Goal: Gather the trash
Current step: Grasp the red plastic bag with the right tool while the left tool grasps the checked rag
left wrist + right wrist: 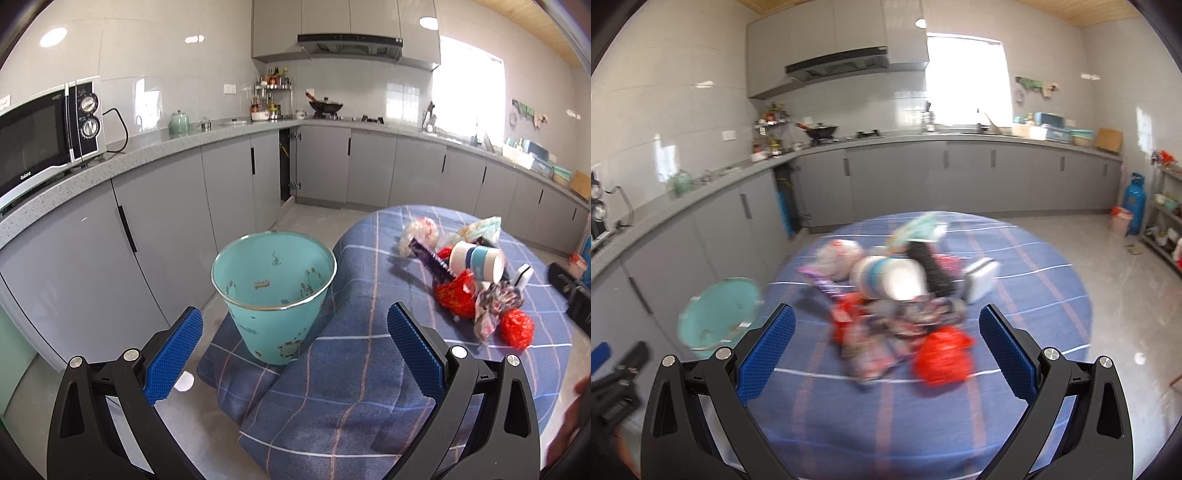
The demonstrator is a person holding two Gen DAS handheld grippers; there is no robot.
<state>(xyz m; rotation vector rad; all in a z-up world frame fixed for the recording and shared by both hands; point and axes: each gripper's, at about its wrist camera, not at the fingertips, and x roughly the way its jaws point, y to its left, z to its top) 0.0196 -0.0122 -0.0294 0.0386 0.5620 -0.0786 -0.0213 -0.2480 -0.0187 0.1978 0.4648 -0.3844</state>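
Observation:
A teal waste bin (274,291) stands on the floor beside a round table under a blue checked cloth (369,354). A pile of trash lies on the table: a white and blue cup (476,259), red crumpled bags (456,295), a purple wrapper (430,260) and clear plastic (419,232). My left gripper (294,345) is open and empty, above the bin's near side. My right gripper (886,347) is open and empty, above the pile's near edge (897,295). The right wrist view is blurred; the bin (720,314) shows at its left.
Grey kitchen cabinets and a counter (184,147) run along the walls, with a microwave (48,136) at the left. A blue gas cylinder (1134,203) and a shelf rack (1167,221) stand at the far right. The other gripper (617,380) shows at lower left.

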